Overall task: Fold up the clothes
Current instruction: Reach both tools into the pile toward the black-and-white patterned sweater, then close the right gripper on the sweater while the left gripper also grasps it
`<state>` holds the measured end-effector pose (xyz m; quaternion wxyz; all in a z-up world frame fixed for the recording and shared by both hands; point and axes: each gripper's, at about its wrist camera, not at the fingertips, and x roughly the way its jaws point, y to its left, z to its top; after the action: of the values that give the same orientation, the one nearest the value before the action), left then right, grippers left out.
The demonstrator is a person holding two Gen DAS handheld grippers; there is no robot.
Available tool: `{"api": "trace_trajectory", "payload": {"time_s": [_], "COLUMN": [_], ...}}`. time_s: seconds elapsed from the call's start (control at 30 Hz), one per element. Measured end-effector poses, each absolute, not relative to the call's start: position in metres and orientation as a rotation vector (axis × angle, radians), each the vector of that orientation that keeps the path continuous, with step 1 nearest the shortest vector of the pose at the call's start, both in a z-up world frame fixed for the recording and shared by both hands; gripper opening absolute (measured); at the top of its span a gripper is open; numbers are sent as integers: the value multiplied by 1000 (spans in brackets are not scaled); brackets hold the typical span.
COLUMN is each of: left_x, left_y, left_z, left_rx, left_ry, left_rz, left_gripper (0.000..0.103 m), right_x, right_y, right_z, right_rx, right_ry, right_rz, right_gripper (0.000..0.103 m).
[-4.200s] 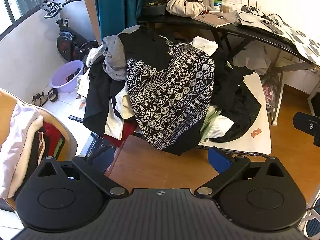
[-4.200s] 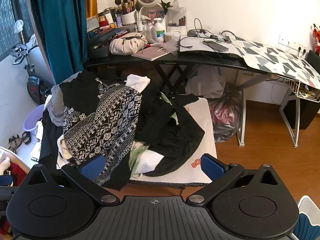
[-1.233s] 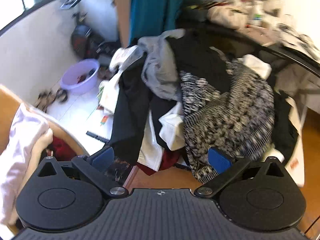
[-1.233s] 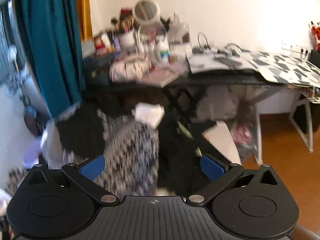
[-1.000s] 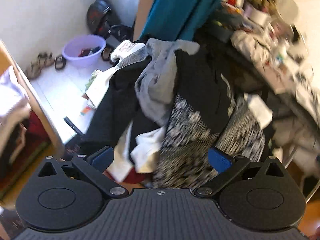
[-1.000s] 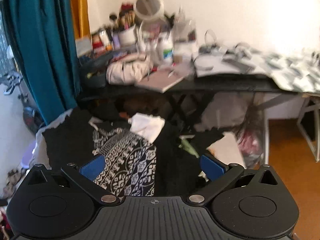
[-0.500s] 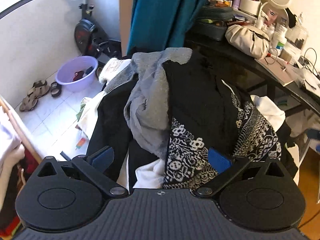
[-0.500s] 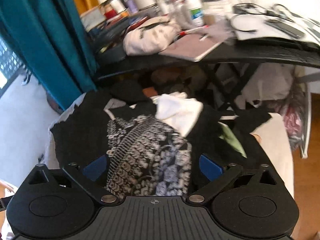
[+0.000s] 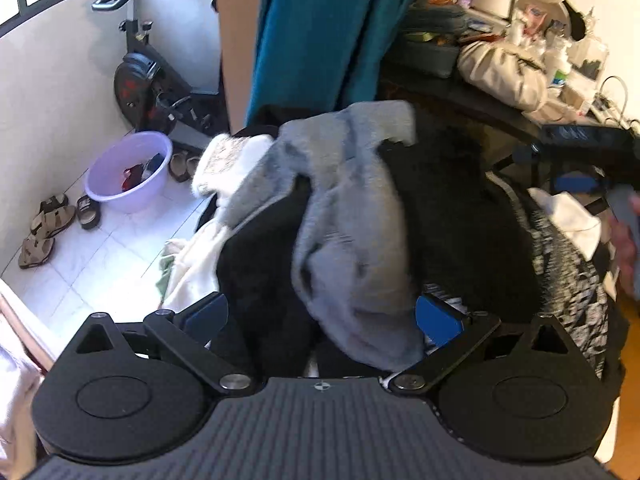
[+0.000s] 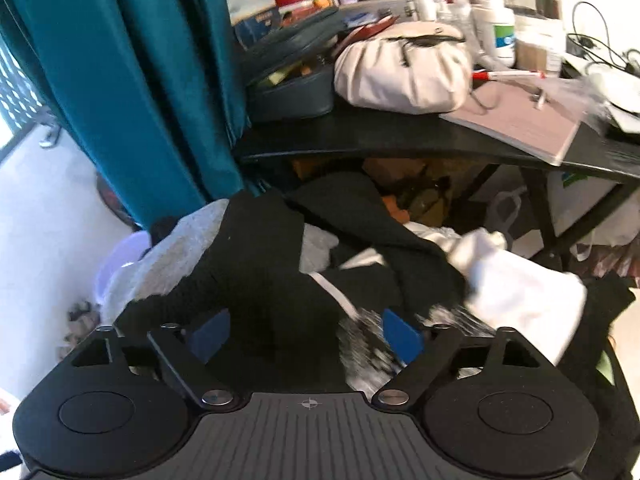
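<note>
Clothes sit in a big messy pile (image 9: 460,220), none folded. The left gripper (image 9: 320,316) has its fingers wide around a gray top (image 9: 352,240). The right gripper (image 10: 306,336), fingers wide too, is over black cloth (image 10: 264,264). I think it is picking time: squeeze, then lift one piece free.
</note>
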<state>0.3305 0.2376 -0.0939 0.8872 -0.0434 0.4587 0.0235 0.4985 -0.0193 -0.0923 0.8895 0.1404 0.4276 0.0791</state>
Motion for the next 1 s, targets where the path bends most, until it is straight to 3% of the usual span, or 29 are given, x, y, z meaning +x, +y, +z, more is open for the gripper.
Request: {"api": "trace_trajectory", "payload": {"time_s": [0.23, 0.33, 0.43, 0.6, 1.0], "left_x": [329, 332, 339, 353, 383], "left_y": [287, 296, 293, 267, 161], "left_z": [-112, -113, -113, -117, -117], "left_rx": [-104, -118, -91, -43, 51], "left_ry": [1018, 1016, 1013, 1025, 1011], "left_rz": [129, 128, 103, -1, -283], "left_gripper": [102, 102, 102, 102, 102], "right_x": [551, 558, 544, 490, 345], "right_y": [33, 27, 7, -45, -200], "right_z": [-117, -131, -128, -110, -135], "right_rx": [299, 377, 463, 422, 522], "right_ry": [916, 975, 919, 813, 856], "right_rz": [128, 107, 137, 76, -332], "right_gripper": [76, 42, 5, 4, 1]}}
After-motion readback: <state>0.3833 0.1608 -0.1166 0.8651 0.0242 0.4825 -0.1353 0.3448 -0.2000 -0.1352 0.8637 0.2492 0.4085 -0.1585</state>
